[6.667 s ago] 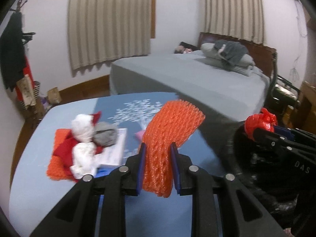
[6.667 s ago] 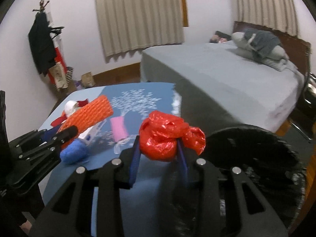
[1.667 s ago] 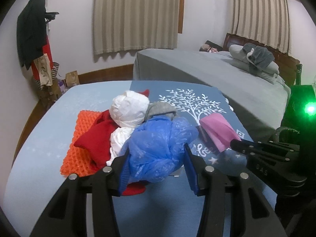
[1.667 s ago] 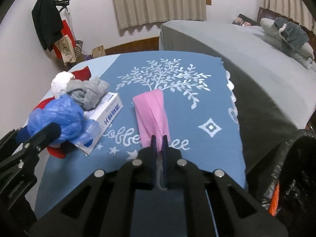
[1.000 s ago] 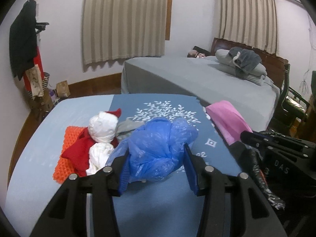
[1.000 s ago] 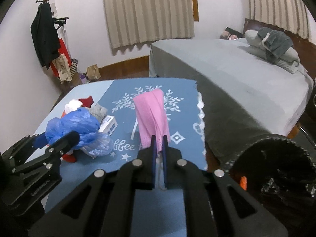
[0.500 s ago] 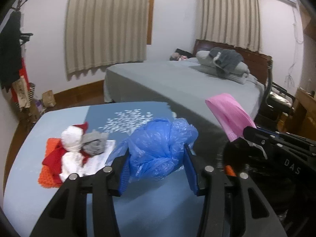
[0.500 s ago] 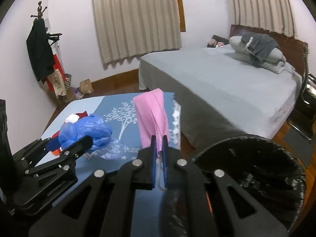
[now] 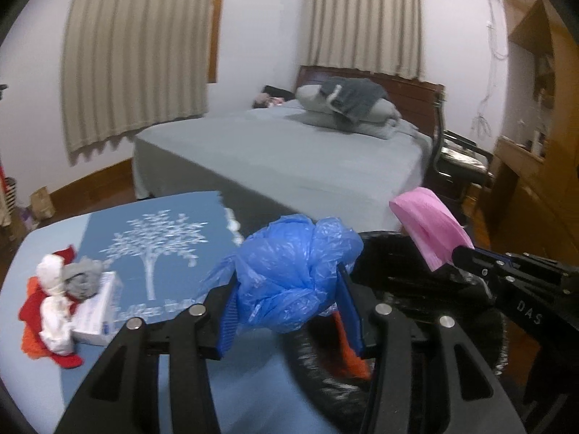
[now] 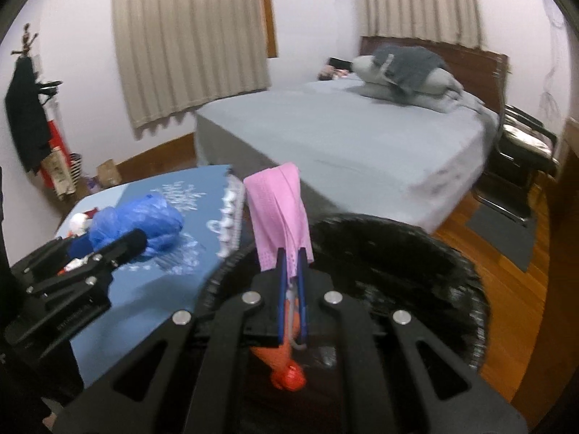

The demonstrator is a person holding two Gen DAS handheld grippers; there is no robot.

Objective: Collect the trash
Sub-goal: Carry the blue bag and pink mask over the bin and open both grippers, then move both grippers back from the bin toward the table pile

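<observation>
My left gripper is shut on a crumpled blue plastic bag, held at the near left rim of the black trash bag. My right gripper is shut on a folded pink cloth that stands up over the trash bag's opening. Orange netting and a red wad lie inside the trash bag. In the right wrist view the blue bag and the left gripper show at the left; the pink cloth shows at the right of the left wrist view.
On the blue table to the left sits a pile of red, white and grey wads with a white box on orange netting. A grey bed stands behind, a chair and wooden floor to the right.
Both grippers swung right with their loads, away from the pile on the table, and now sit over the black trash bag. The grips have not changed.
</observation>
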